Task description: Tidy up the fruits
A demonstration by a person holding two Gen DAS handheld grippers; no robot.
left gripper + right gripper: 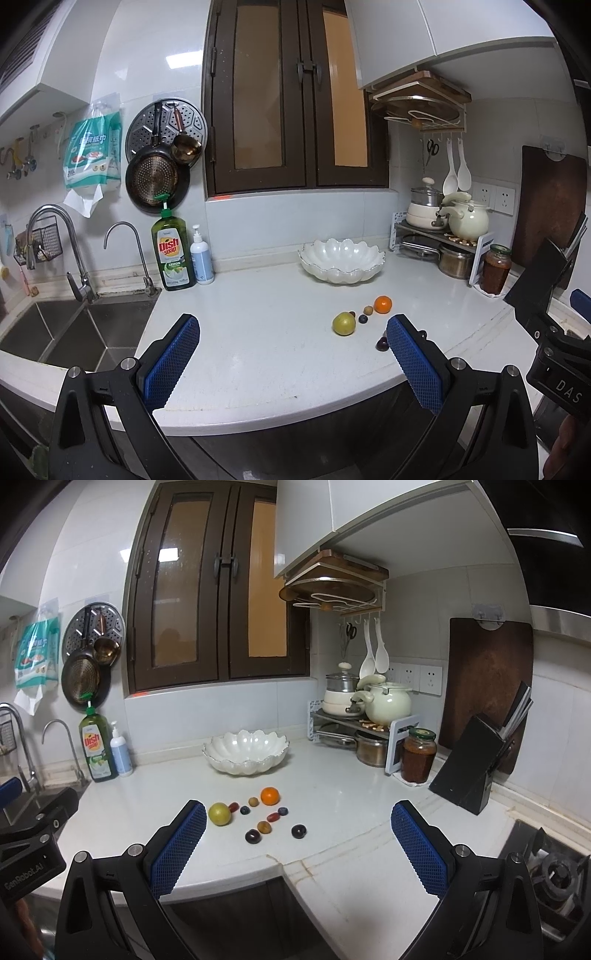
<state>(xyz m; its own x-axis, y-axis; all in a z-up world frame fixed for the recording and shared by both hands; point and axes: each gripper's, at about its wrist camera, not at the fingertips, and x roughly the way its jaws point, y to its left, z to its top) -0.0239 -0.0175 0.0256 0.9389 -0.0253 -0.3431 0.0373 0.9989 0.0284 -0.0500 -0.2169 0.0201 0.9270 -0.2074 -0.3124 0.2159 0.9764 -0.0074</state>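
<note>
Several fruits lie loose on the white counter: a yellow-green round fruit, an orange, dark plums and small berries. In the left wrist view the yellow-green fruit and the orange show ahead of the fingers. A white scalloped bowl stands empty behind the fruits, also seen in the left wrist view. My left gripper is open and empty above the counter's front edge. My right gripper is open and empty, short of the fruits.
A sink with two taps lies at the left, with dish soap and a pump bottle beside it. A pot rack, a jar and a knife block stand at the right. A stove burner is far right.
</note>
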